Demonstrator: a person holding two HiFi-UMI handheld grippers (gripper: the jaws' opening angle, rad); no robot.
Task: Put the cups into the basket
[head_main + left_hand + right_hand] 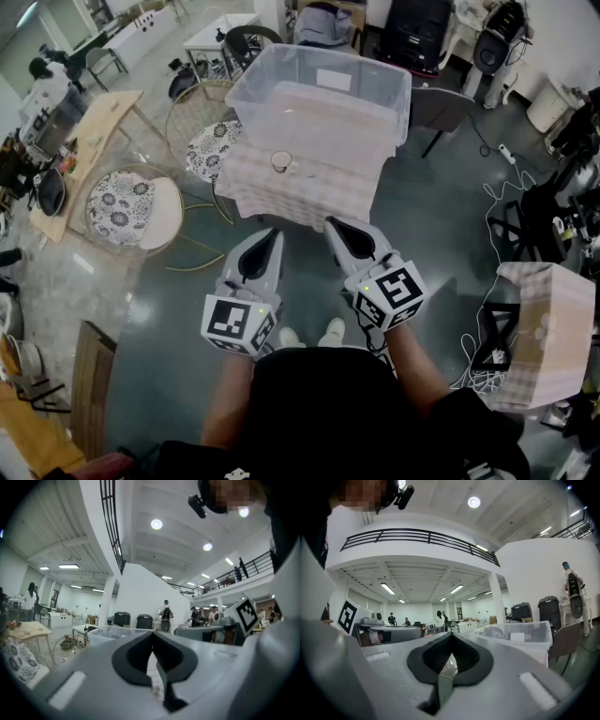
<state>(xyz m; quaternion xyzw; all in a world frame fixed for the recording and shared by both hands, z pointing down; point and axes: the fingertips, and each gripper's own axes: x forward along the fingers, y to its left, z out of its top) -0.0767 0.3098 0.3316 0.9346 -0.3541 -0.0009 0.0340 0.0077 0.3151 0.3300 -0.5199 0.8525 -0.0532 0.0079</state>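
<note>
At the far left of the head view, two round wicker chairs [127,202] with patterned cushions are sitting on the floor beside a wooden side table [94,141], well clear of your work. You are holding the left gripper [273,232] level and pointing it at the near edge of the table [309,202], which is wearing a checked cloth. In the left gripper view its jaws are pressing tip to tip with nothing between them [153,634]. Ahead of that gripper and apart from it, a clear glass cup [281,161] is standing upright on the cloth, towards the table's front left and just in front of the basket. The basket [389,103], a clear plastic bin, is sitting on the same table behind the cup and taking up most of the top. I cannot tell from here whether cup and basket are touching. You are holding the right gripper [330,223] level too, side by side with the left one and pointing at the table's near edge. In the right gripper view it is fully closed and gripping nothing [451,637], and the basket [520,634] is showing off to its right. Farther right, a second cloth-covered stand [548,319] is sitting well apart from everything.
</note>
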